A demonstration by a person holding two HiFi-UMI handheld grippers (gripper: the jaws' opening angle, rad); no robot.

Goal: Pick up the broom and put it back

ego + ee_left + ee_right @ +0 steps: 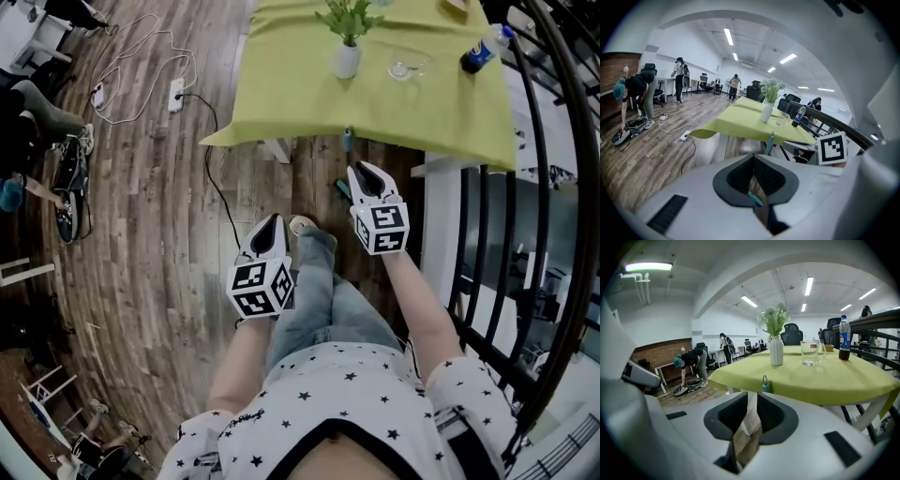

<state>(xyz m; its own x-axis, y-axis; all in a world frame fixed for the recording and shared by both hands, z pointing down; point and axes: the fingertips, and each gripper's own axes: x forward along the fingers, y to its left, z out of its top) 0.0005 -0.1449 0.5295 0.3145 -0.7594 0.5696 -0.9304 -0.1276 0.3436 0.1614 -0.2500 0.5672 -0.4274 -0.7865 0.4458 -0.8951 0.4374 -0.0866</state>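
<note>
Left gripper (274, 219) jaws seem closed, holding nothing. Right gripper (363, 171) is slightly open and empty, near the teal broom handle (765, 384) by the table (281, 94).

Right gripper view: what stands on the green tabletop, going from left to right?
Vase of flowers → glass mug → bottle
</note>
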